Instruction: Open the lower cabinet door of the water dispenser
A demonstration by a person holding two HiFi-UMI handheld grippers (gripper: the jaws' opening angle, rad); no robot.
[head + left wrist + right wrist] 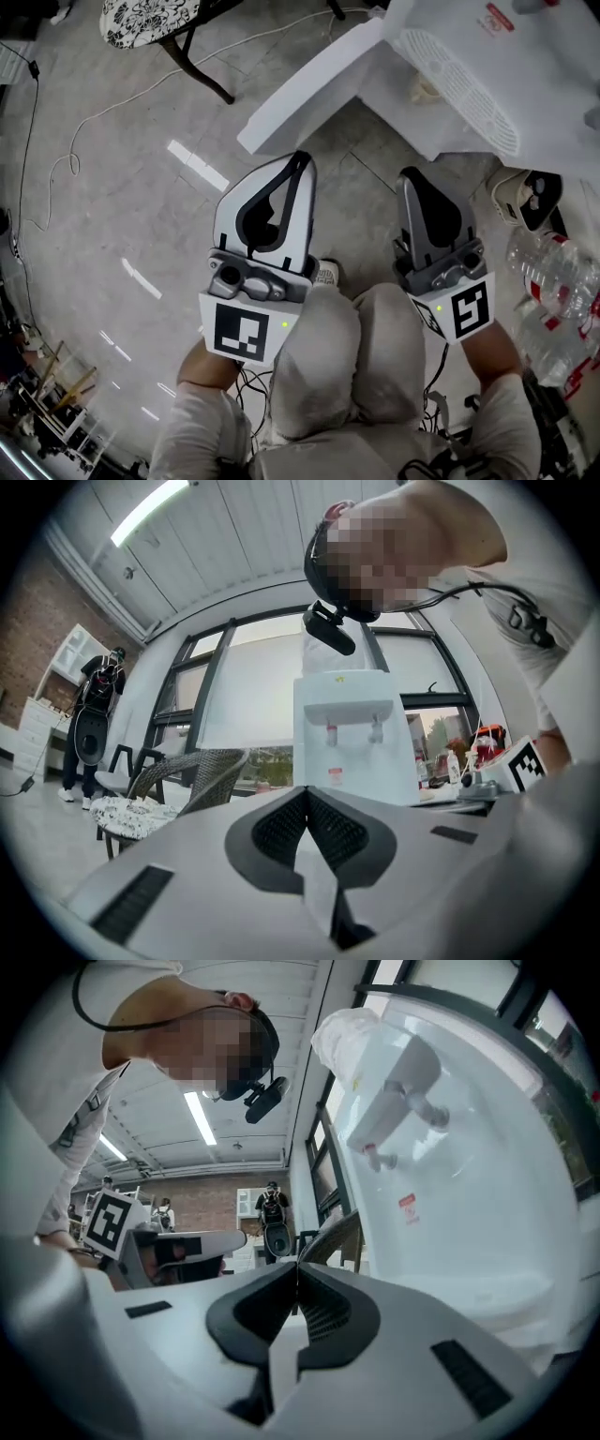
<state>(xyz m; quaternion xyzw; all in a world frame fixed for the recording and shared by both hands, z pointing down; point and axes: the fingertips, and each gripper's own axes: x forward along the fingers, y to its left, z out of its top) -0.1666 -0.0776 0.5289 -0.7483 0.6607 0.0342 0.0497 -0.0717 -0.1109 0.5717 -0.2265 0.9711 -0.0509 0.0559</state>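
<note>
White plastic fills the upper right of the head view: the water dispenser [553,66] stands upright ahead of us and off to our right. We hold the left gripper [302,159] and the right gripper [410,175] side by side above our knees [356,347], both aimed roughly level toward it, each with its jaws pressed together on nothing. The right gripper is the nearer: in its own view the dispenser's front looms close on the right, while the left gripper view shows it farther off, straight ahead. The lower cabinet door should lie below the taps [330,733], but probably sits hidden behind our jaws, so we judge the right hand must reach low and forward-right.
</note>
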